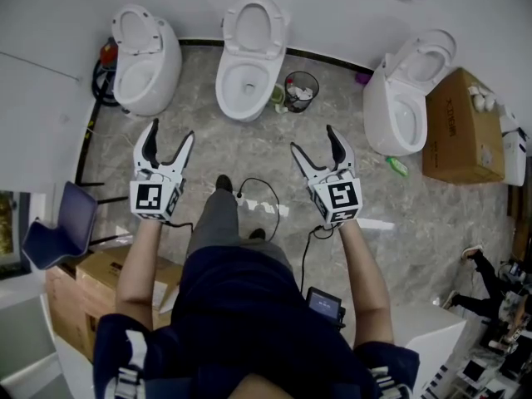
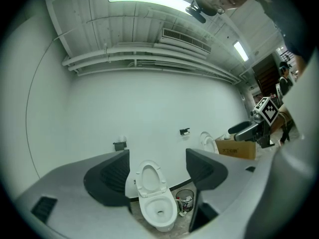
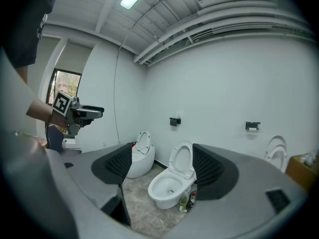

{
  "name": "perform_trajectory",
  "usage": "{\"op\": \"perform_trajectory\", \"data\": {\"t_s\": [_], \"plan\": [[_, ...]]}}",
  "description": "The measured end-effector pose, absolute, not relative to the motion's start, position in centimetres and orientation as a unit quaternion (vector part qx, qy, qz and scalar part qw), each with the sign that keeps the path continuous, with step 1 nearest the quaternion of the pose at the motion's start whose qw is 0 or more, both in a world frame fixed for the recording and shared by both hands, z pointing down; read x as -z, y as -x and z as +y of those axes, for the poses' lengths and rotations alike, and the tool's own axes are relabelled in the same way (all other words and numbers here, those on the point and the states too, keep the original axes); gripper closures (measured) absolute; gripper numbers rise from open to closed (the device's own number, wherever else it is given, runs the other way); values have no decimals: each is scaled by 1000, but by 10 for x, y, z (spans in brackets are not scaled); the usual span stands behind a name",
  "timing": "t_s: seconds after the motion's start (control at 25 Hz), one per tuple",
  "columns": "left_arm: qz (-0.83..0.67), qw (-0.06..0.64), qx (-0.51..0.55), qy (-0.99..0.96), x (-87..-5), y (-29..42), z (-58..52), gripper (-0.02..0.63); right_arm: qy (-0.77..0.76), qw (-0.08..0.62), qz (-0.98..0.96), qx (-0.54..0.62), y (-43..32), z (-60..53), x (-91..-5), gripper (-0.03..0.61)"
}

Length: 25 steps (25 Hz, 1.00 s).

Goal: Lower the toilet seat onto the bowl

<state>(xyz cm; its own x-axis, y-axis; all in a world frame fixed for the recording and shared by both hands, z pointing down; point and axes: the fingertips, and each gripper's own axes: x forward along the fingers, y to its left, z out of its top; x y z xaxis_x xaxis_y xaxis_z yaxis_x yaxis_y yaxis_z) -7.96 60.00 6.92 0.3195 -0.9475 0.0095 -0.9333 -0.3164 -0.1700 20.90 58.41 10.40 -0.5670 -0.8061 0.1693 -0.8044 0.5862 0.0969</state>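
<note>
Task not started, far as I can see. Three toilets stand along the wall. The middle toilet (image 1: 247, 77) has its seat (image 1: 252, 25) upright against the wall and the bowl (image 3: 167, 188) is uncovered below it. That's prob. the one meant, since both gripper views frame it in the gap between the jaws. The left toilet (image 1: 145, 61) and right toilet (image 1: 406, 98) are also open, so I can't be 100% sure.

The person stands well back on the marble floor, arms out front. Left tool (image 1: 170, 131): jaws spread wide, nothing in them. Right tool (image 1: 313, 138): same, wide apart and empty. Neither is near the seat, and there's no contact w/ anything.

What's left is basically everything: walk up, get a tool on the seat's top edge, tip it fwd and ease it down onto the rim. A waste bin (image 1: 301, 90) sits just beside the bowl on the right, so approach room is a bit tighter on that side.
</note>
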Motion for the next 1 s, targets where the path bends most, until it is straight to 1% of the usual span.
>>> {"op": "perform_trajectory", "data": {"t_s": [0.28, 0.52, 0.72, 0.88, 1.0], "plan": [[571, 53, 53, 817, -85, 89, 560, 270, -460, 98, -882, 8, -204, 555, -105, 204], [554, 50, 49, 830, -94, 101, 487, 271, -467, 101, -879, 13, -178, 495, -109, 204], [531, 40, 29, 846, -100, 134, 388, 272, -487, 115, -866, 11, -140, 397, -117, 204], [509, 45, 2, 860, -91, 165, 302, 270, -507, 127, -852, -2, -102, 300, -127, 204], [491, 35, 5, 871, -92, 189, 242, 271, -520, 138, -843, -15, -76, 232, -131, 204]]}}
